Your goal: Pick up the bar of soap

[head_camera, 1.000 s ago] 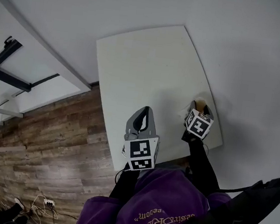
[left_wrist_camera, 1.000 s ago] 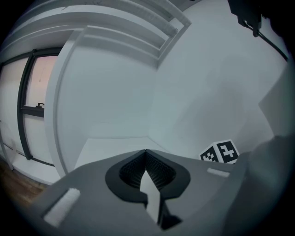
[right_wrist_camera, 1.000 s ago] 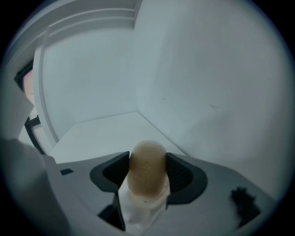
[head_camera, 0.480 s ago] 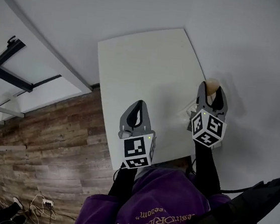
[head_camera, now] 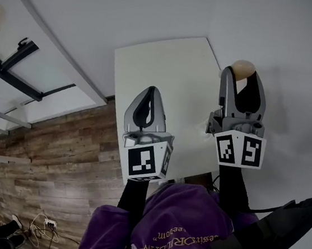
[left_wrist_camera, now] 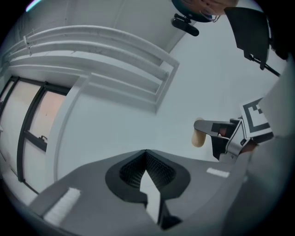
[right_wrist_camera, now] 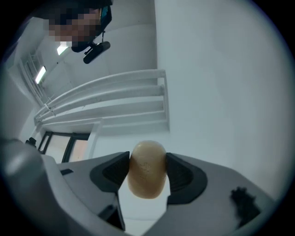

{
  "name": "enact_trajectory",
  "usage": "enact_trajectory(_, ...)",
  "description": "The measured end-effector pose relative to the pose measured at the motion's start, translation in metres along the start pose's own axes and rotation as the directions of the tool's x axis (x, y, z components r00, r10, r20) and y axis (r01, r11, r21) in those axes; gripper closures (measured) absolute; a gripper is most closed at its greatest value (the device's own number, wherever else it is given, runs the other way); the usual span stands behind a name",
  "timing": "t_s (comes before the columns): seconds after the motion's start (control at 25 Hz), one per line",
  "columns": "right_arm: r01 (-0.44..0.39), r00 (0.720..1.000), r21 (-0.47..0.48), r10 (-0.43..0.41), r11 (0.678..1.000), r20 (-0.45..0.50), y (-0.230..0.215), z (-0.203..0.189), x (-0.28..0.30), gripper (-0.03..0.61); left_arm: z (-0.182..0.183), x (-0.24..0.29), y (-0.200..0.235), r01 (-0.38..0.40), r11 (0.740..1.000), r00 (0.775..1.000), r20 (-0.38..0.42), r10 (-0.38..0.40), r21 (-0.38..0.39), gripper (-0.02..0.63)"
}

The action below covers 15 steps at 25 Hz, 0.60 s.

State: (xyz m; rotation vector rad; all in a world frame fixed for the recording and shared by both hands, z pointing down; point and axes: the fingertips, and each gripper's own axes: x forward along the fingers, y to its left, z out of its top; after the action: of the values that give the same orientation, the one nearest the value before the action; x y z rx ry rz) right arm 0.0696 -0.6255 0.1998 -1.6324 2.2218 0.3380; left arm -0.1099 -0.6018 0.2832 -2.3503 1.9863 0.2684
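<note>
The bar of soap (right_wrist_camera: 147, 175), a rounded tan oval, is off the counter, pinched across its middle between the 2 fingers (right_wrist_camera: 184, 177) of the right gripper (right_wrist_camera: 147, 159). Roughly half of it sticks out beyond the tips, and nothing supports it from below. In the head view the soap (head_camera: 242, 68) shows at the top of the right gripper (head_camera: 241, 76), up in the air beside the far right corner of the white counter (head_camera: 167, 77) and touching nothing else. The pick looks essentially made, so the step in hand is, I judge, finishing the lift cleanly. Soap is smooth and curved, and a rounded bar squeezed this close to the tips may squirt forward. So hold the squeeze steady rather than tightening it, avoid jerks or quick wrist turns, and angle the fingers so the bar's weight does not drag it out of the tips. The left gripper (head_camera: 150, 91) hangs over the counter's near left edge, well apart from the soap, its fingers (left_wrist_camera: 156, 168) clenched together on nothing. It is free to go under the bar as a backstop should the grip slip. A wooden floor (head_camera: 57, 148) lies below to the left.
</note>
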Motion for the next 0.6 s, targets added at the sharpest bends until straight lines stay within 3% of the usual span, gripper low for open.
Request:
enact_trajectory(0.36, -0.097, 0.989, 0.018, 0.094, 0.995, 0.114, 0.021, 0.049, 0.001, 0.321, 0.077, 0.003, -0.018, -0.024, 0.988, 0.983, 0.181, -0.003, 0.151, 0.609)
enact_trajectory(0.48, -0.103, 0.986, 0.003, 0.102, 0.995, 0.129, 0.022, 0.057, -0.002, 0.321, 0.089, -0.002, -0.022, -0.048, 0.974, 0.975, 0.221, -0.003, 0.221, 0.61)
enact_trajectory(0.6, -0.103, 0.984, -0.009, 0.104, 0.995, 0.142, 0.02, 0.063, -0.005, 0.321, 0.095, -0.005, -0.027, -0.053, 0.971, 0.971, 0.238, -0.004, 0.232, 0.61)
